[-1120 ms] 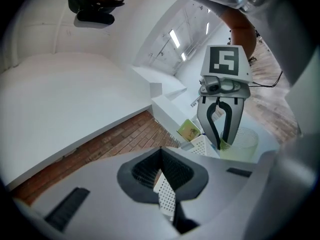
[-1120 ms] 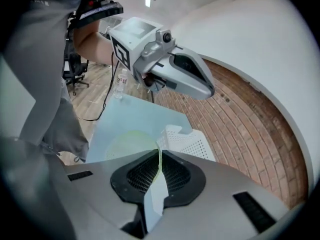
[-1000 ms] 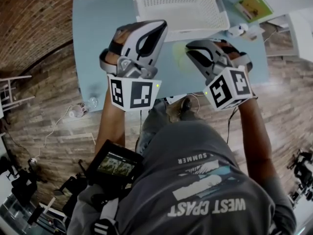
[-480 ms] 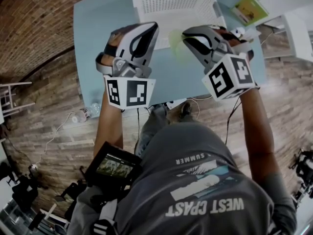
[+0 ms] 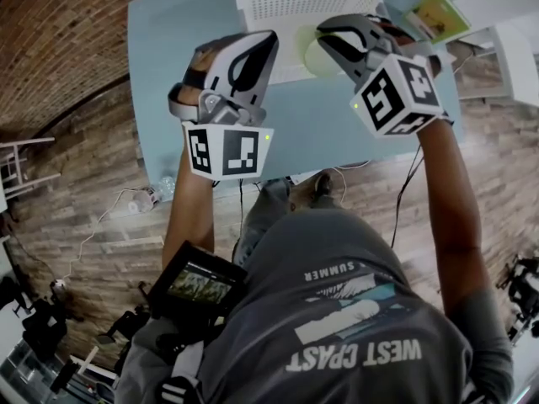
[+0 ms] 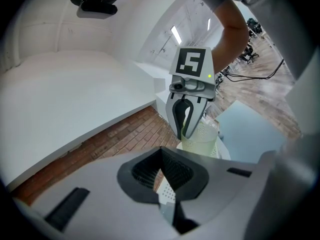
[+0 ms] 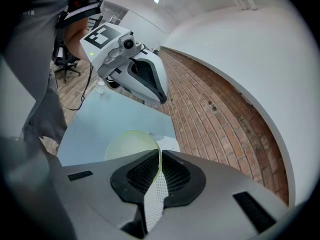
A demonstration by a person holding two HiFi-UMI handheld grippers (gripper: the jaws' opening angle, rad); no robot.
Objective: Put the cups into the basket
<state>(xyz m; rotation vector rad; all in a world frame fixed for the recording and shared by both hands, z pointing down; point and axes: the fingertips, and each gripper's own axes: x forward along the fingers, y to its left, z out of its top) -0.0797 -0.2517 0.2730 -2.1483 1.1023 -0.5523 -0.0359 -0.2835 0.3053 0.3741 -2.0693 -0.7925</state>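
A pale green translucent cup [image 5: 317, 58] hangs over the near rim of the white perforated basket [image 5: 286, 7] at the far side of the light blue table [image 5: 168, 49]. My right gripper [image 5: 333, 40] is shut on the cup's rim; in the right gripper view the thin wall of the cup [image 7: 131, 144] sits pinched in my right gripper [image 7: 159, 171]. My left gripper [image 5: 257, 53] hovers over the table left of the cup, shut with nothing in it. In the left gripper view my left gripper [image 6: 162, 171] faces the cup [image 6: 202, 134].
A green book [image 5: 438, 11] and small white items [image 5: 413, 53] lie on the table right of the basket. A white stand [image 5: 514, 57] is beyond the table's right end. A plastic bottle [image 5: 160, 188] and cables lie on the wood floor by the near edge.
My right gripper has carried the cup away from the near table edge to the basket's front rim. My left gripper has shifted only slightly forward.
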